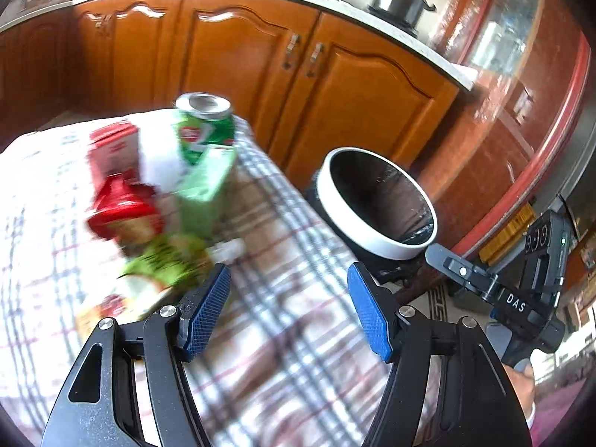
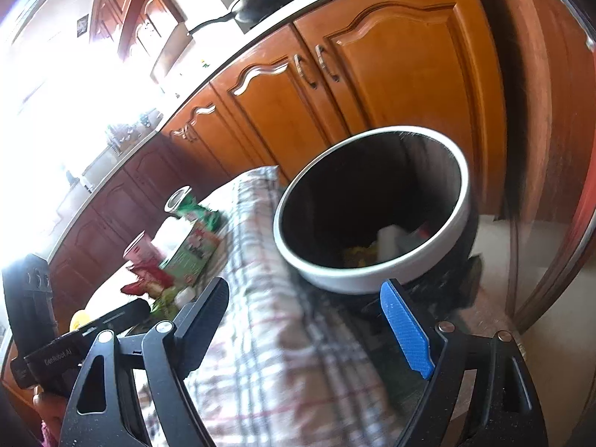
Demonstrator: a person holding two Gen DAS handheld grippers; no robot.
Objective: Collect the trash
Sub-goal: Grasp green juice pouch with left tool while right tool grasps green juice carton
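Left hand-held gripper (image 1: 288,300) released, blue pads spread wide with nothing between them, only checked cloth (image 1: 298,354) of the bench below. Trash heaped ahead and to its left on that cloth: green can (image 1: 205,126) upright at the far end, green carton (image 1: 206,182) leaning just in front of it, red carton (image 1: 113,149) beside, red wrapper (image 1: 123,208) nearer, green wrapper (image 1: 167,260) nearest, just beyond the left fingertip. All blurred, so touching or apart between them not to be told. Trash bin (image 1: 357,231) with white rim and black inside standing off the bench's right edge, ahead and right of the pads.

Right hand-held gripper (image 2: 305,300) likewise released and empty, jaws wide, hanging over the bench's edge with the bin (image 2: 316,268) directly ahead and close. Same heap well to its left: can (image 2: 186,201), green carton (image 2: 193,253), red wrapper (image 2: 145,279).

Seen only from the right wrist: bottom of the bin, holding a white piece (image 2: 389,242) and something yellow (image 2: 357,255), plus a black pan (image 2: 268,0) on the counter above the wooden cabinets (image 2: 391,74). Seen only from the left wrist: a steel pot (image 1: 400,0) on that counter, and the can's open top. Each view catching the other gripper at its margin, with a bit of the hand (image 1: 521,383) holding it.
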